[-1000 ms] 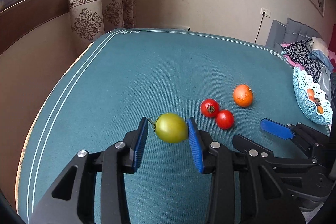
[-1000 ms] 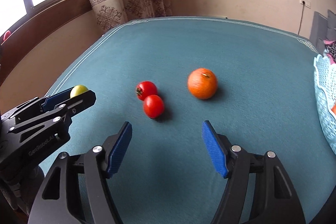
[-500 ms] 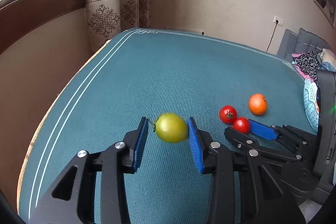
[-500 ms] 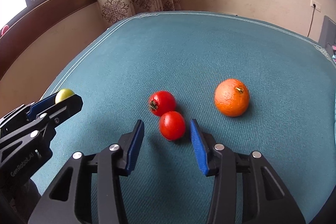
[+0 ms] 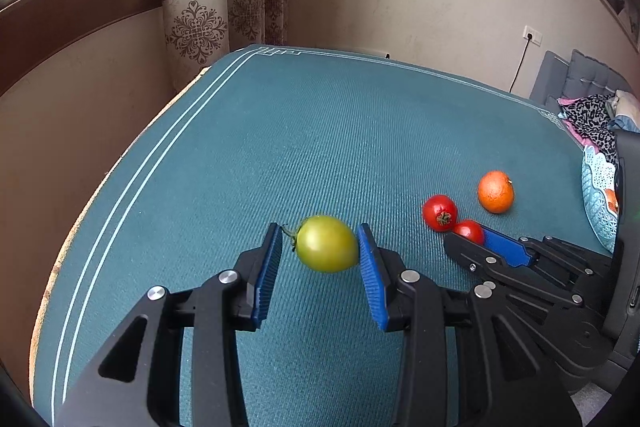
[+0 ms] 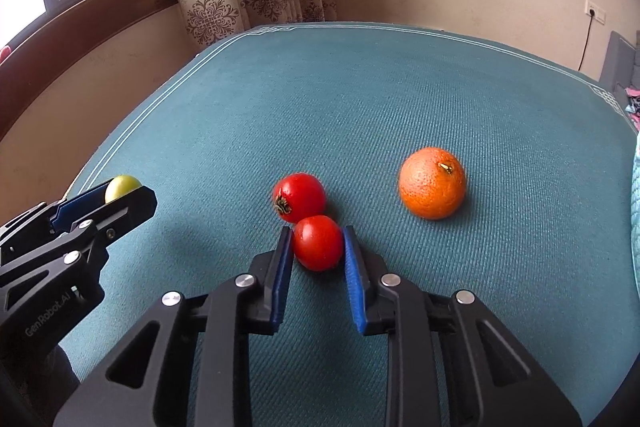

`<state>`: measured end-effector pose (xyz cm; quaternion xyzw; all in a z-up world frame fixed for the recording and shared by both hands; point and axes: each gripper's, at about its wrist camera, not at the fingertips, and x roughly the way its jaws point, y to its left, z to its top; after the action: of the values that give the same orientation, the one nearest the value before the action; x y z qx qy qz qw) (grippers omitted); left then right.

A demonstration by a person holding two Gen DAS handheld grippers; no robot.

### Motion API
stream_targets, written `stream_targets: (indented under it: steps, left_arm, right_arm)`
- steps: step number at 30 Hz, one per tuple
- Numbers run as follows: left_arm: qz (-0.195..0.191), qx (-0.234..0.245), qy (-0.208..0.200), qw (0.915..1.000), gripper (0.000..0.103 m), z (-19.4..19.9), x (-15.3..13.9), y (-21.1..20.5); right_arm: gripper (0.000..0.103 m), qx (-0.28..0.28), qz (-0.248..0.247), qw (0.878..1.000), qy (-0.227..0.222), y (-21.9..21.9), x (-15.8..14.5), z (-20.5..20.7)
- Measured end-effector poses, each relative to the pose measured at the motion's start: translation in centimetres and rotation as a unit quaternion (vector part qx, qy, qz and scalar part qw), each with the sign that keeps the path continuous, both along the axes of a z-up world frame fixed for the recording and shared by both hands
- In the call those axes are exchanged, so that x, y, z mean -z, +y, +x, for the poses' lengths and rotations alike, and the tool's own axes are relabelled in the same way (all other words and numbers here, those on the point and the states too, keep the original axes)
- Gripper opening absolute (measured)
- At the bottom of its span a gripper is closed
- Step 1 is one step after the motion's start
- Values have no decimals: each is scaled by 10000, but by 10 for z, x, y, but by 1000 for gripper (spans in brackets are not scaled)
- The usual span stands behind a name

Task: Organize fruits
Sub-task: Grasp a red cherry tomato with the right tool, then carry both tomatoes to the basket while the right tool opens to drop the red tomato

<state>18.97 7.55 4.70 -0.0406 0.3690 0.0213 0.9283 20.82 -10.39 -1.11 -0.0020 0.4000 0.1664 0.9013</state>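
Note:
My left gripper (image 5: pixel 320 247) is shut on a green tomato (image 5: pixel 327 243) and holds it above the teal table. It also shows in the right wrist view (image 6: pixel 122 187). My right gripper (image 6: pixel 316 243) has closed on the nearer red tomato (image 6: pixel 317 242), which rests on the table and touches both pads. A second red tomato (image 6: pixel 299 197) lies just behind it, touching it. An orange (image 6: pixel 433 183) lies to the right. In the left wrist view the red tomatoes (image 5: pixel 439 212) and the orange (image 5: pixel 495 191) sit at the right, with the right gripper (image 5: pixel 476 239) beside them.
A light blue openwork basket (image 5: pixel 596 195) with fruit inside stands at the table's right edge. The table's left edge (image 5: pixel 120 163) runs along a wall with a window and curtain. Clothes lie on a grey seat (image 5: pixel 588 107) behind the basket.
My right gripper moved forward and its jaws closed from wide open onto the nearer red tomato. My left gripper kept holding the green tomato and turned slightly left.

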Motion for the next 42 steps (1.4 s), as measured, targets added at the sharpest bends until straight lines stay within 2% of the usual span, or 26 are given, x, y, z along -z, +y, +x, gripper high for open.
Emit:
stream_targets:
  steps: [11,22,36,42]
  left_arm:
    - [60,105,-11,9999,39,-2,2,-5]
    - [133,270,-52,9995,40,-6,4,-14]
    - [96,739,-69,9972,39,-23,-8,-47]
    - [205,936,-168,9953,39,-34,-18,-69]
  right_arm:
    - [25,143,-33,9999,-60,-6,-10,-8]
    - [25,381,-109,9987,-320,-15,-30,-26]
    - [25,855,109,9948,-540,-59,-51,-50]
    - [25,1060,257,9919,-653,-81,-57,-61]
